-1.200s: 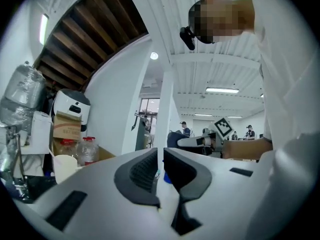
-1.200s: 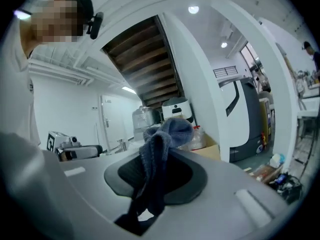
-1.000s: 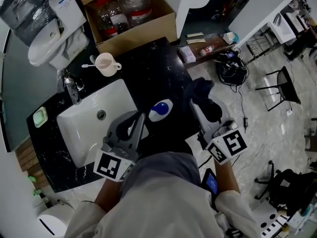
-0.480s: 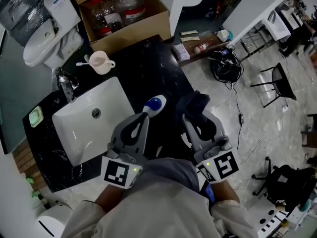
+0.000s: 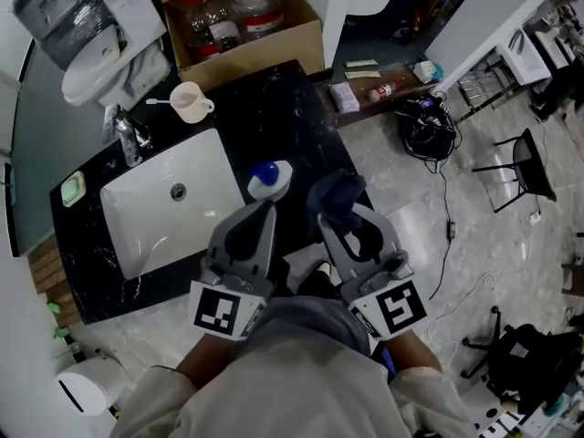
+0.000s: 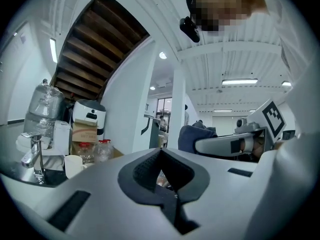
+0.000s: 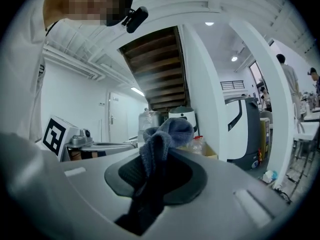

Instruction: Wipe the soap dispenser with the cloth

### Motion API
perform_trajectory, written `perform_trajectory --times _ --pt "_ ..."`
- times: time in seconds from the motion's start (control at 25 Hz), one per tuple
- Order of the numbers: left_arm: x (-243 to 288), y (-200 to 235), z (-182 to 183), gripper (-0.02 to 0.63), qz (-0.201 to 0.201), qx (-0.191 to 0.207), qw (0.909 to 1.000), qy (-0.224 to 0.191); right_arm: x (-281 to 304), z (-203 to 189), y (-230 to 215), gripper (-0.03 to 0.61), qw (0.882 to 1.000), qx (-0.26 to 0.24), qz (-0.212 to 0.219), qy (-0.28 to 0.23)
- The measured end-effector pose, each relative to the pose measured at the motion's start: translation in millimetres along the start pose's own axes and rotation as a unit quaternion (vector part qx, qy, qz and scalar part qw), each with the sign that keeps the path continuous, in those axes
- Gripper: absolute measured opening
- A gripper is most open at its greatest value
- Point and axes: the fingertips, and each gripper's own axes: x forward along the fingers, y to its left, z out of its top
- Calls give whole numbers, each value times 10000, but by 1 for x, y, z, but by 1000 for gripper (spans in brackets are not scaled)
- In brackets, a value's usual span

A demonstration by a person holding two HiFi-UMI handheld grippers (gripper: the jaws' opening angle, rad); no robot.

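Gripping the dark blue-grey cloth, the right gripper has its jaws clamped on the fabric. A bunched fold stands up past the pads and the rest hangs down between them. In the head view that cloth sticks out beyond the right gripper over the near right edge of the black counter.

The left gripper has its jaws together, and its own view shows nothing between the pads. From above, the left gripper points toward the far side. The soap dispenser, white with a blue top, sits on the counter right at its tips. Whether the tips touch it cannot be told, and the left gripper view does not show the dispenser at all.

The dispenser lies just right of the white sink and left of the cloth, near it but apart, with a strip of counter between. The two grippers are side by side at the near edge. On the far side of the sink stand a tap and a pale cup, and beyond the counter a cardboard box holds bottles.
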Motion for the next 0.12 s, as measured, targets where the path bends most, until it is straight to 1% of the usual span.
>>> perform_trajectory --times 0.12 --pt "-1 -17 5 6 152 17 9998 -149 -16 -2 0 74 9999 -8 155 57"
